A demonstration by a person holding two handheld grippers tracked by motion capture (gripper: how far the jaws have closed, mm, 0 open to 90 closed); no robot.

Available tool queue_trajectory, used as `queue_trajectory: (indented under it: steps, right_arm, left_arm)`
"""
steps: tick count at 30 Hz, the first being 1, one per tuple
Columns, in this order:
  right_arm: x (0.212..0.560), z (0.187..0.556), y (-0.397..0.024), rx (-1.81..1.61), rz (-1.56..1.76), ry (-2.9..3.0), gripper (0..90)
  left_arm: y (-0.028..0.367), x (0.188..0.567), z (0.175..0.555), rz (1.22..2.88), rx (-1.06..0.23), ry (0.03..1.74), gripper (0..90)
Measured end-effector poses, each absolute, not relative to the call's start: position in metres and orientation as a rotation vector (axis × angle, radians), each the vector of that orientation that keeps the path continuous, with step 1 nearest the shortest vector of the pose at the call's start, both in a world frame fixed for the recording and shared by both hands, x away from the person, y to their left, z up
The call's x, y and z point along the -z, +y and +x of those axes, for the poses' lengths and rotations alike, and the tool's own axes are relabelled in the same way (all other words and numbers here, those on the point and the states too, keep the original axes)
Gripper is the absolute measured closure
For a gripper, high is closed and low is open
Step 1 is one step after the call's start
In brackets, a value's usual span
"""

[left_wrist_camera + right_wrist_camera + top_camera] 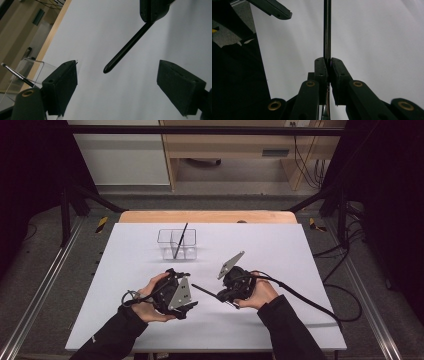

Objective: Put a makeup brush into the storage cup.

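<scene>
Two grippers, right gripper [216, 296] clamping one black stick [204, 290].

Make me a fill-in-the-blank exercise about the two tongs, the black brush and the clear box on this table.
1. The right tongs are ____ on a thin black brush.
2. The left tongs are ____, with nothing between their pads.
3. The clear box holds ____ brush, leaning against its rim.
4. The held brush points toward the ____ tongs.

Missing words: shut; open; one; left
</scene>
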State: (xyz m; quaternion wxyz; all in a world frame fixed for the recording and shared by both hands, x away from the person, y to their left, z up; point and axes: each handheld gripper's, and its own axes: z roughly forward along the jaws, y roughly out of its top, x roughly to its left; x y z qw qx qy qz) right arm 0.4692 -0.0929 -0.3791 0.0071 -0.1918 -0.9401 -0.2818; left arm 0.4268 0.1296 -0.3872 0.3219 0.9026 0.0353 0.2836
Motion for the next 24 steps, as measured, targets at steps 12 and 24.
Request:
queue_trajectory:
  steps: [12,24]
  right_arm:
    - [0.378,0.469,-0.086,0.857,-0.558,-2.929,84.4]
    - [0.380,0.469,-0.084,0.831,-0.533,-2.909,84.4]
  left_arm:
    - [0.120,0.391,0.421,2.415,-0.802,-0.009,17.9]
    - [0.106,0.397,0.416,2.449,-0.823,-0.134,21.4]
